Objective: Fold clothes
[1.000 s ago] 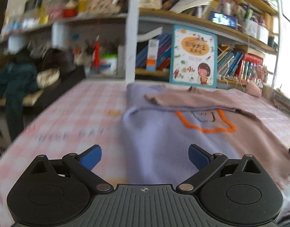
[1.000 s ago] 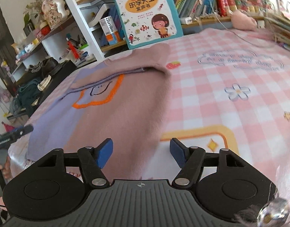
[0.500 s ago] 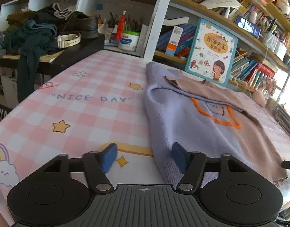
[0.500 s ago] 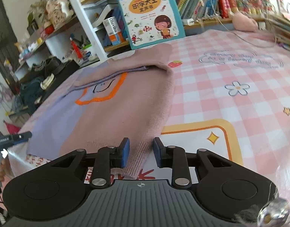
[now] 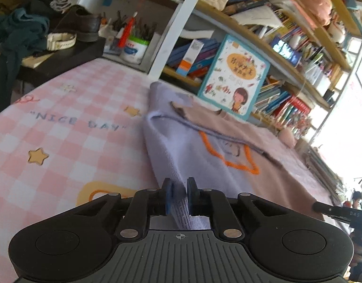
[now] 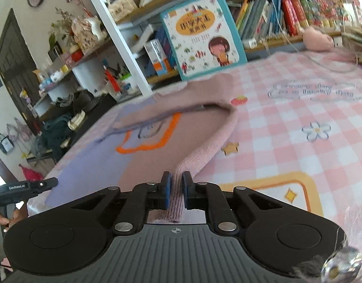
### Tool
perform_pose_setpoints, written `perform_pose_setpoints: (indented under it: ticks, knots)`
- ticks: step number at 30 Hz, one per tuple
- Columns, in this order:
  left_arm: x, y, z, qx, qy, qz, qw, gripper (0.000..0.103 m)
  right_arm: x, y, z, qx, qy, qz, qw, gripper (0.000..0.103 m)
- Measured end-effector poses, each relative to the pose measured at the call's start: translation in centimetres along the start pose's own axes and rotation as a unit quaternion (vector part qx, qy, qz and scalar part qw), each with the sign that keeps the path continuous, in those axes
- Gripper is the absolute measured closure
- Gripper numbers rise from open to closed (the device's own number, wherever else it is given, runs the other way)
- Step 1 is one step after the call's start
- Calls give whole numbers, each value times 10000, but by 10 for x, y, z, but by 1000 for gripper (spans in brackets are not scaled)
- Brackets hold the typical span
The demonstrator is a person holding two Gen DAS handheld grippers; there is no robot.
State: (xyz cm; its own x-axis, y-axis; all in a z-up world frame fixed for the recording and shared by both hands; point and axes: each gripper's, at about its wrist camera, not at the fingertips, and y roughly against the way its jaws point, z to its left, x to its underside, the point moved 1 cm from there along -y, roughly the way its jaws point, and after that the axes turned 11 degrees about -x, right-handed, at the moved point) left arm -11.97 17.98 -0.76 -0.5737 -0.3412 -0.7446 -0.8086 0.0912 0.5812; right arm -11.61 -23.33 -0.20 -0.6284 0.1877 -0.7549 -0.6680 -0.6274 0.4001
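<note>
Both claws, left gripper (image 5: pixel 179 197) and right gripper (image 6: pixel 176 193), pinch the sweater (image 6: pixel 157 151) hem corners at 6 o'clock, likely to fold it toward 12 o'clock.

Sweater (image 5: pixel 197 155) lies on the tablecloth (image 5: pixel 70 136), hem at the near edge, collar twd the far edge. Its left near corner sits betw. the left gripper (image 5: pixel 180 194) jaws, right near corner (image 6: pixel 192 162) betw. the right gripper (image 6: pixel 176 192) jaws. Picture book (image 5: pixel 235 77) stands behind the sweater at the far edge, against the bookshelf (image 5: pixel 287 54). Side table w/ shoe (image 5: pixel 84 23) beyond the left edge. Plush item (image 6: pixel 317 39) near the far right corner.
</note>
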Motion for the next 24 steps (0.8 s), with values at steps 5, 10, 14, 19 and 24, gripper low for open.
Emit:
perform_pose_setpoints:
  ticks: [5, 10, 14, 19, 24]
  knots:
    - [3, -4, 8, 112, 207, 302, 9993, 67, 7, 0, -18, -34, -521, 130, 9986, 86]
    - [5, -7, 8, 334, 287, 373, 9983, 46, 11, 2, -37, -328, -1180, 77, 9924, 73]
    - [6, -10, 11, 427, 464, 337, 9974, 53, 10, -1, -41, -511, -1415, 73, 9886, 73]
    - [5, -16, 17, 485, 667, 360, 9959, 87, 6, -4, -36, -518, -1266, 17, 9906, 91]
    - [1, -8, 6, 690, 409, 246, 9965, 84, -4, -2, -28, -763, -1060, -200, 9912, 91]
